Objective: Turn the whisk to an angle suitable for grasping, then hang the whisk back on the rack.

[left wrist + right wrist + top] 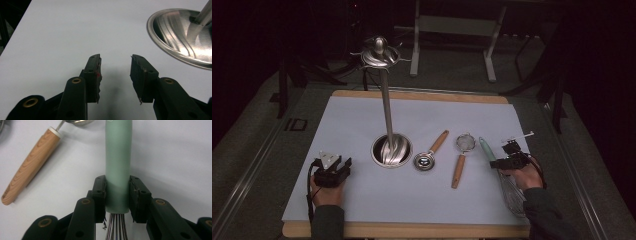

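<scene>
A whisk with a pale green handle (486,148) lies on the white mat (362,200) at the right, its wires toward the near edge. My right gripper (498,164) is shut on the lower end of that handle (117,157), with both pads (100,195) pressed against its sides just above the wires. At the near left of the mat, my left gripper (343,163) rests with its jaws apart. In the left gripper view nothing lies between its fingers (93,72), and bare mat shows in the gap.
A steel utensil stand rises from a round base (391,150) at the mat's middle, with hooks at its top (381,52). A small scoop (430,154) and a strainer (462,157), both wooden-handled, lie between the stand and the whisk. The strainer's handle (32,165) lies left of my right jaws.
</scene>
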`<state>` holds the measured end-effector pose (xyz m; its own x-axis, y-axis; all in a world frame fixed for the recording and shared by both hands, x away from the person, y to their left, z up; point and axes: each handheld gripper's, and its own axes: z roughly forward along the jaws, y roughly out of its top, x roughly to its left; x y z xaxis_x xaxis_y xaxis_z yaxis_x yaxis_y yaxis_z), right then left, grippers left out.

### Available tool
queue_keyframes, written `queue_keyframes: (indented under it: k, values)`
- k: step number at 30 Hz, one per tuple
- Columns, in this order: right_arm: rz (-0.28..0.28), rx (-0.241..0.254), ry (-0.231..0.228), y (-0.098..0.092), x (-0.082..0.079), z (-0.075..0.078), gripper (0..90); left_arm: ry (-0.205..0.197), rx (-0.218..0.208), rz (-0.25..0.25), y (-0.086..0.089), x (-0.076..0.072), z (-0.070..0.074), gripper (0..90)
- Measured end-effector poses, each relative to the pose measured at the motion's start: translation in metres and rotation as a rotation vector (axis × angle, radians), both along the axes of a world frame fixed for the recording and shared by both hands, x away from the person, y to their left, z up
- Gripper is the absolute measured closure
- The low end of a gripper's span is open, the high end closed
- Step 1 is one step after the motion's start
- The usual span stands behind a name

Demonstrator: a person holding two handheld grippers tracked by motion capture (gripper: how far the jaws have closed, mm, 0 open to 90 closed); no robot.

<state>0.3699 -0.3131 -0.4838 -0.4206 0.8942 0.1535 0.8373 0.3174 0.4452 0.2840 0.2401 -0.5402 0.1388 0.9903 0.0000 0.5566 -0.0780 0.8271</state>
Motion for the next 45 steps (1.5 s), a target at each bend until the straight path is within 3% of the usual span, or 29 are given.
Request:
queue_keyframes:
  k: [26, 40, 45]
  values:
    - [0.065, 0.044, -0.076, 0.018, -0.005, 0.022, 69.3, -0.002, -0.001, 0.003, 0.000, 0.000, 0.000, 60.4]
    - [0.158, 0.127, -0.130, 0.035, -0.011, 0.041, 69.3, -0.005, -0.003, 0.005, 0.000, 0.000, 0.000, 60.1]
    - [0.189, 0.133, -0.143, 0.044, -0.013, 0.046, 69.3, -0.005, -0.005, 0.005, 0.000, -0.001, 0.000, 60.1]
